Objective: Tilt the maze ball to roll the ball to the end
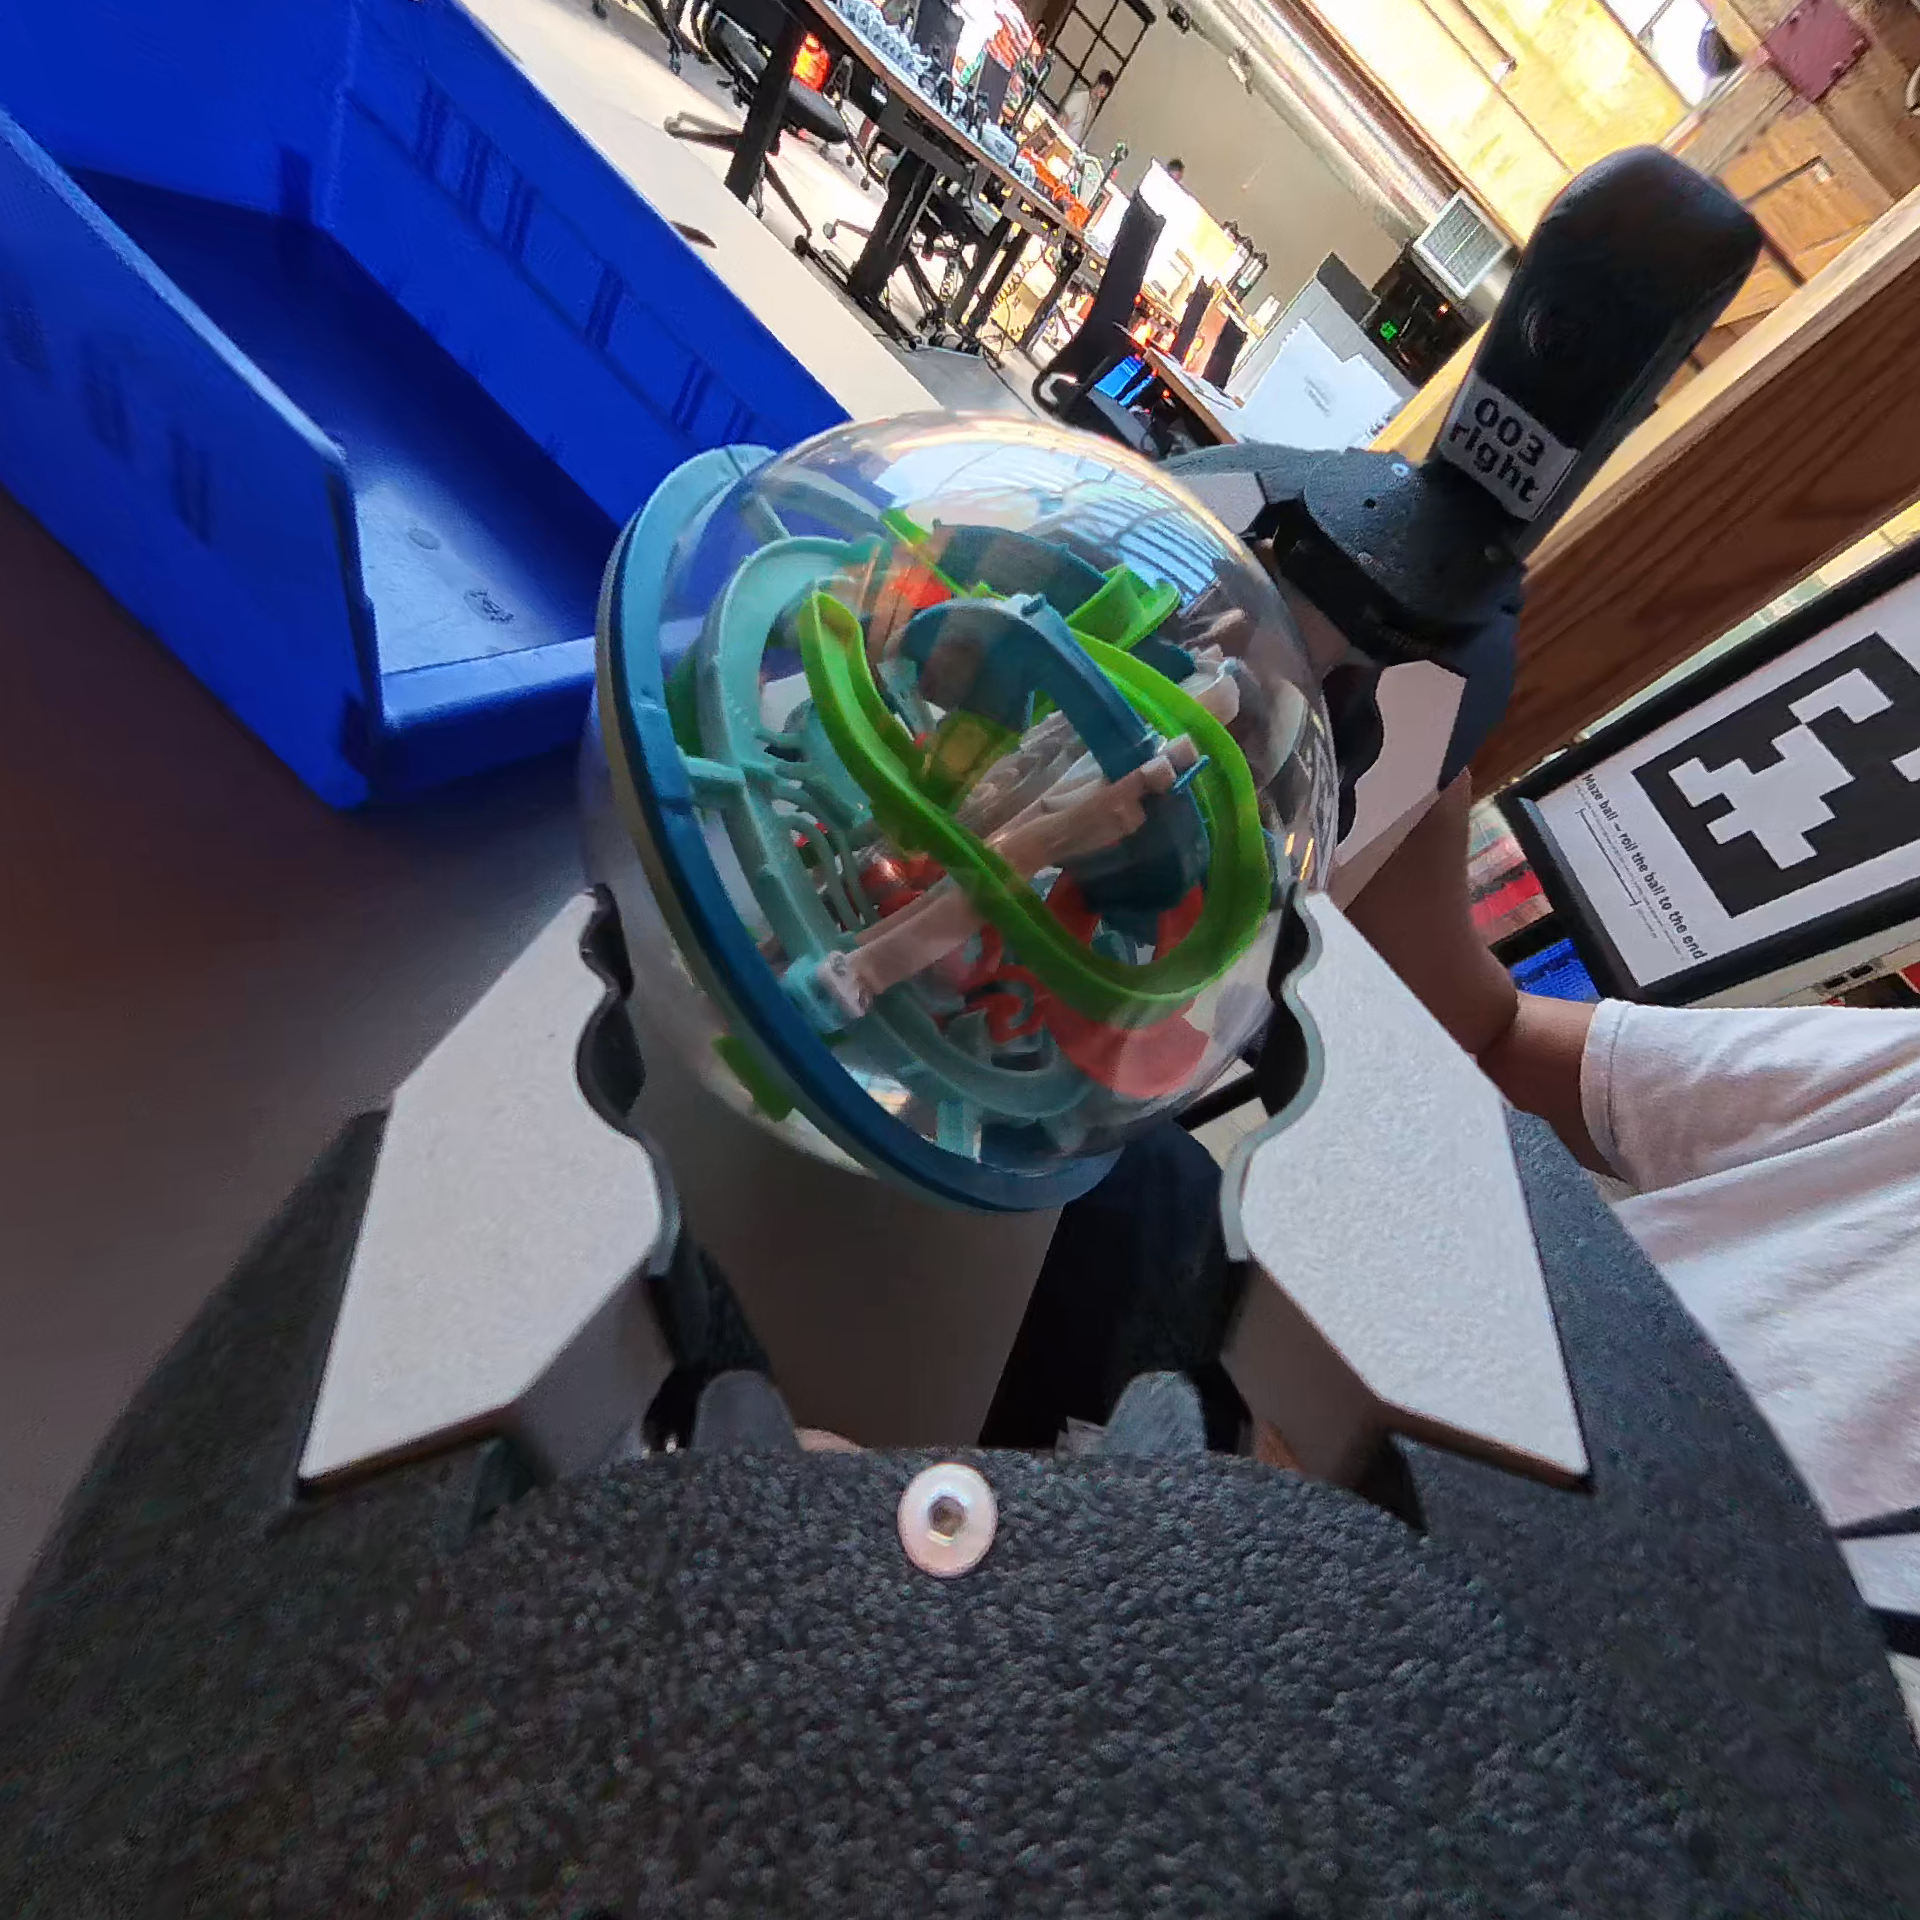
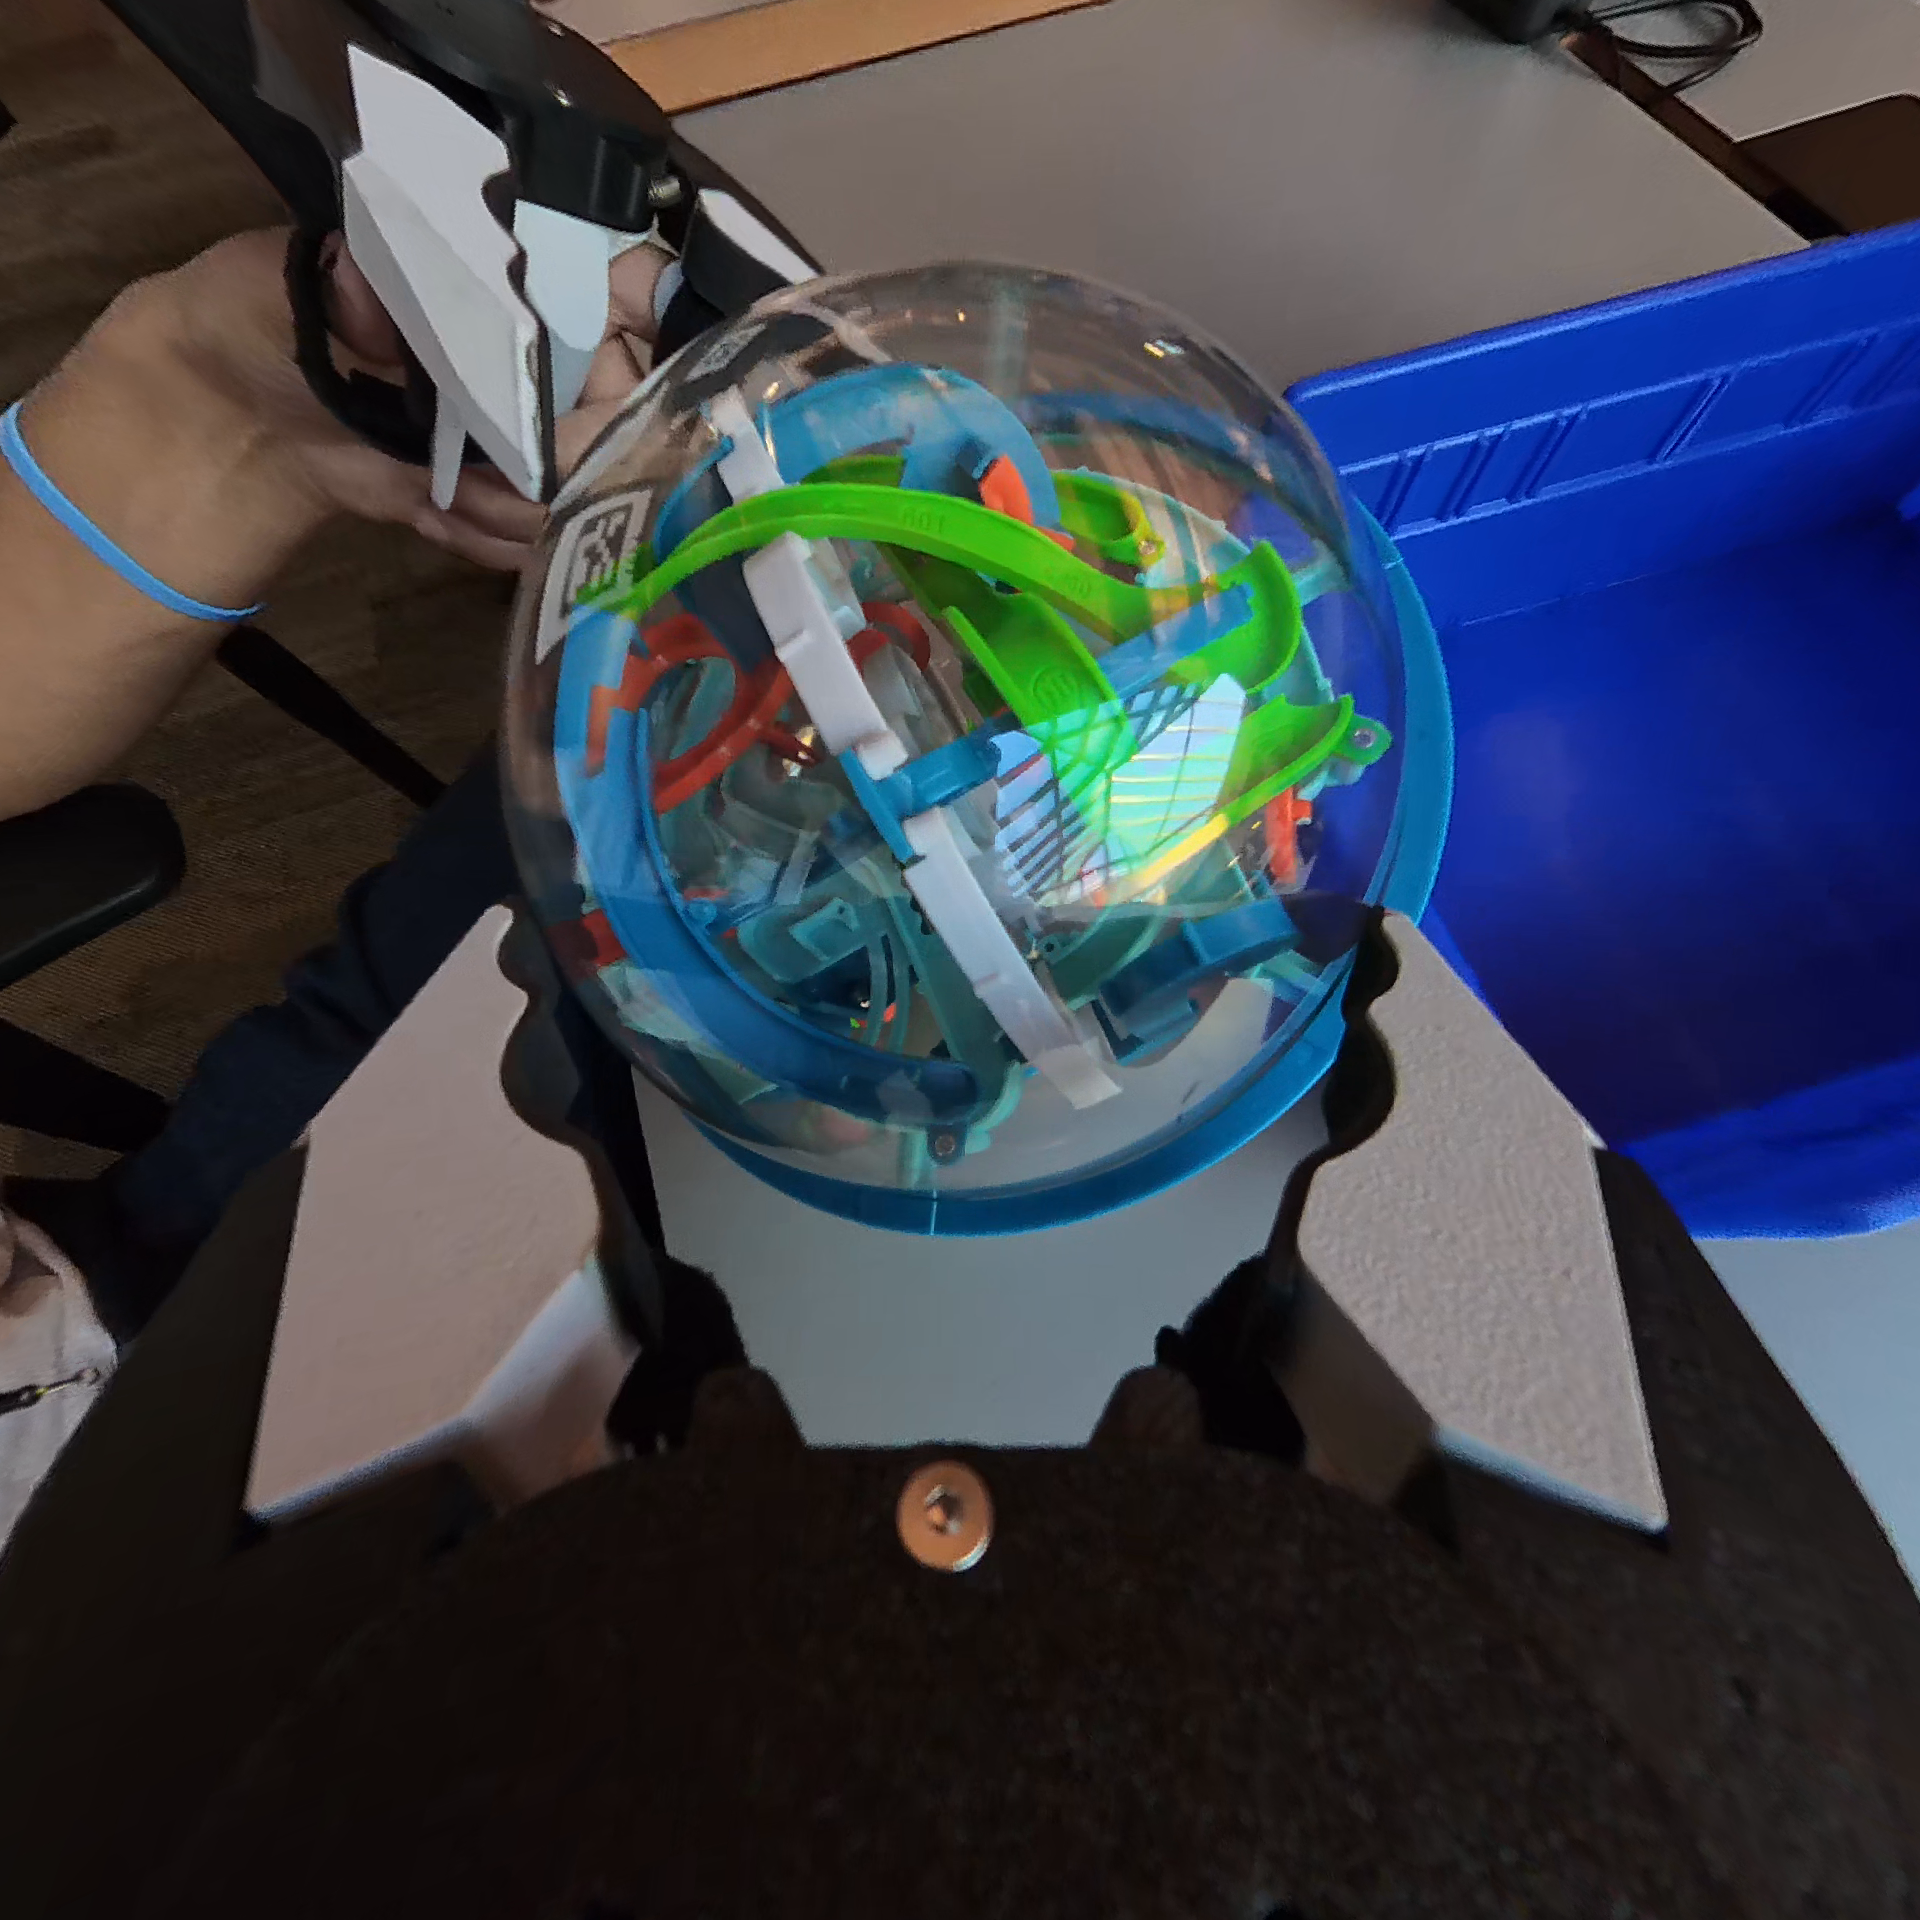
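Observation:
The maze ball [image 1: 956, 810] is a clear sphere with a blue rim and green, teal, white and red tracks inside. It is held tilted above the grey table [image 1: 156, 935]. My left gripper [image 1: 951, 935] is shut on it, with both fingertips pressed on its sides. My right gripper [image 2: 951, 956] is also shut on the maze ball [image 2: 956, 727], with its pads against the shell near the blue rim. The right gripper's body [image 1: 1392, 561] shows behind the ball in the left wrist view. A left finger [image 2: 468, 343] touches the ball's upper left in the right wrist view. I cannot make out the small ball inside.
A blue plastic bin [image 1: 312, 416] stands on the table just beside the ball, and it also shows in the right wrist view [image 2: 1662, 727]. A framed sign with a black-and-white marker [image 1: 1766, 810] stands at the right. A person's arm [image 2: 135, 520] holds the left gripper.

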`<state>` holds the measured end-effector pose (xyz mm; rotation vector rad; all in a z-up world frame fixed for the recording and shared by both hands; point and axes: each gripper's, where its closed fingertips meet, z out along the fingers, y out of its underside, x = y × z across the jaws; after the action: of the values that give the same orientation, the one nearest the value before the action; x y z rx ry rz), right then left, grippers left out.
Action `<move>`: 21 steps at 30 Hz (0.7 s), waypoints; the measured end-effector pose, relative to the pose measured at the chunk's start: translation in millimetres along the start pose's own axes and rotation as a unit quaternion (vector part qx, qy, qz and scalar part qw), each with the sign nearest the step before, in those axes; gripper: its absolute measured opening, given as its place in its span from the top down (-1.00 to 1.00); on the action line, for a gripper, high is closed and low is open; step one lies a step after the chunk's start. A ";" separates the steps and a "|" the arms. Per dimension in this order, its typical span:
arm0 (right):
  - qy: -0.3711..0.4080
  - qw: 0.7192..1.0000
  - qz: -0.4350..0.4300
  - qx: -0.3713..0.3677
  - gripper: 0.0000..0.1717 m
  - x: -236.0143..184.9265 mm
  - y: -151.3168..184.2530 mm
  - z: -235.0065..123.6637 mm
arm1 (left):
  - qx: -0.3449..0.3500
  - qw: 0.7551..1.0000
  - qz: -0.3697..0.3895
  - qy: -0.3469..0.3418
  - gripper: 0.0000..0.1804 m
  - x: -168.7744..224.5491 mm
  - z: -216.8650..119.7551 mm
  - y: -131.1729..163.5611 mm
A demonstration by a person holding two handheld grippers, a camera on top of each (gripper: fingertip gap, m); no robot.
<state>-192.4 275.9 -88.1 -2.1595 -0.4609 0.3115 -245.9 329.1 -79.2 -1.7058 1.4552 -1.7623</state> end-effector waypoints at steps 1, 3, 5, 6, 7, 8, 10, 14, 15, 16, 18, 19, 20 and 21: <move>0.006 1.000 0.000 -0.006 -0.70 -1.0 0.1 0.0 | -0.001 1.000 -0.001 0.006 -0.34 0.7 0.9 2.1; 0.016 1.000 -0.004 -0.019 -0.70 -3.4 1.0 -0.2 | 0.000 1.000 -0.002 0.014 -0.37 0.6 1.7 4.6; 0.017 1.000 -0.003 -0.023 -0.69 -5.4 0.5 -1.5 | -0.004 1.000 0.001 0.024 -0.37 0.5 0.5 6.2; 0.010 1.000 0.002 -0.019 -0.69 -7.3 -1.1 -2.8 | -0.007 1.000 0.003 0.028 -0.37 0.3 -0.3 6.9; -0.002 1.000 0.008 -0.013 -0.70 -9.2 -2.9 -4.6 | -0.010 0.999 0.004 0.032 -0.37 0.0 -1.2 7.5; -0.013 1.000 0.014 -0.004 -0.69 -10.1 -4.8 -6.5 | -0.011 0.999 0.006 0.035 -0.36 -0.4 -1.8 7.8; -0.035 0.999 0.028 0.013 -0.67 -10.6 -7.6 -10.6 | -0.011 0.999 0.008 0.042 -0.36 -1.1 -2.3 7.8; -0.079 0.996 0.036 0.023 -0.60 -10.5 -7.6 -19.9 | -0.015 0.998 0.013 0.054 -0.35 -1.9 -2.8 8.0; -0.092 0.995 0.040 0.030 -0.57 -10.0 -7.8 -22.8 | -0.017 0.998 0.015 0.055 -0.35 -1.5 -2.8 8.3; -0.106 0.993 0.046 0.037 -0.54 -9.0 -7.9 -26.1 | -0.017 0.998 0.017 0.055 -0.35 -1.1 -2.8 8.4; -0.135 0.987 0.069 0.057 -0.45 -4.1 -9.9 -32.0 | -0.015 0.998 0.022 0.055 -0.34 -0.2 -2.3 8.8; -0.148 0.983 0.085 0.070 -0.43 0.2 -12.3 -34.4 | -0.014 0.998 0.024 0.054 -0.34 0.0 -2.2 9.4; -0.159 0.979 0.100 0.083 -0.40 5.2 -14.4 -35.8 | -0.014 0.998 0.023 0.054 -0.32 -0.1 -2.0 10.6; -0.167 0.975 0.114 0.095 -0.38 10.6 -15.9 -36.0 | -0.015 0.998 0.021 0.053 -0.30 -0.6 -1.9 12.0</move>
<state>-172.5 263.2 -54.9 -1.9787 -0.3521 0.8234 -252.4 325.0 -88.6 -1.6042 1.5569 -1.8438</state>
